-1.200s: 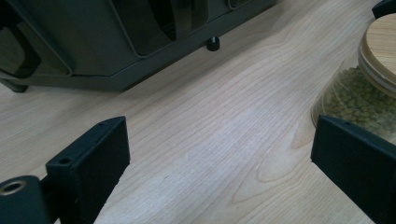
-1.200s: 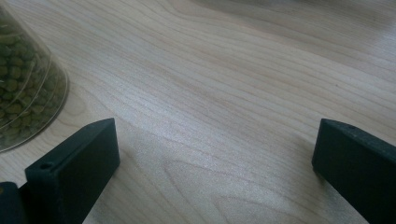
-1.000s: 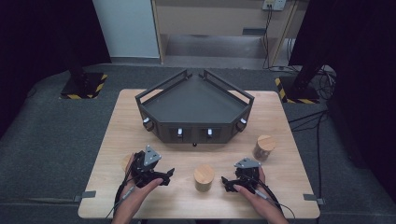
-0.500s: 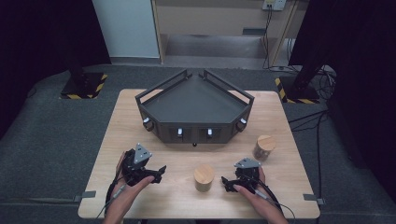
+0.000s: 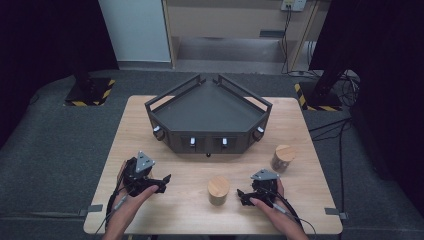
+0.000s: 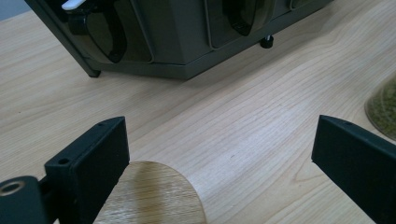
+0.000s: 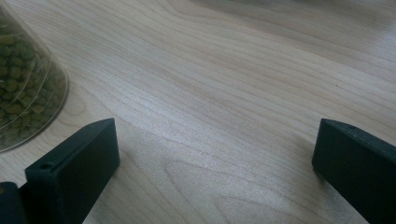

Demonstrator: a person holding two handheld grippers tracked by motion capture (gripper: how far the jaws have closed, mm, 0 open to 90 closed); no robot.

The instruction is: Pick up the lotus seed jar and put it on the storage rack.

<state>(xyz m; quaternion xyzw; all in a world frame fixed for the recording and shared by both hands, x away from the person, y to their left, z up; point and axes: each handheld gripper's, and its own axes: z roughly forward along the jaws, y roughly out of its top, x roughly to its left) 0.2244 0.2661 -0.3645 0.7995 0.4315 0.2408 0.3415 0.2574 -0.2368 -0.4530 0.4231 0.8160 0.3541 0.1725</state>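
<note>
**Left hand shifted left, both jaws wide, nothing held**

Since the earlier frame my left gripper (image 5: 159, 181) has slid left across the worktop (image 5: 300, 120), away from the middle jar; the right gripper (image 5: 243, 196) hasn't moved.

Now, high view: left gripper sits near the front-left corner of the worktop, jaws pointing right toward the wooden-lidded jar (image 5: 218, 190) at centre front. Clear gap between them, no contact.

Left gripper view: jaws (image 6: 224, 154) wide apart, bare wood between them. A round wooden disc (image 6: 154, 193) lies flat on the worktop just by my left-hand jaw, partly behind it; can't tell if they touch. The jar's edge with green contents shows at the right margin (image 6: 385, 109).

Right gripper: just right of the same jar, jaws pointing left at it, close but apart. Right gripper view: jaws (image 7: 215, 158) wide, nothing between, the jar of green beans (image 7: 23, 74) off to the left, not between them.

Second wooden-lidded jar (image 5: 283, 157) stands further back right, well apart from both grippers. Dark angular tray unit (image 5: 207, 107) sits at worktop centre-back, untouched.
</note>
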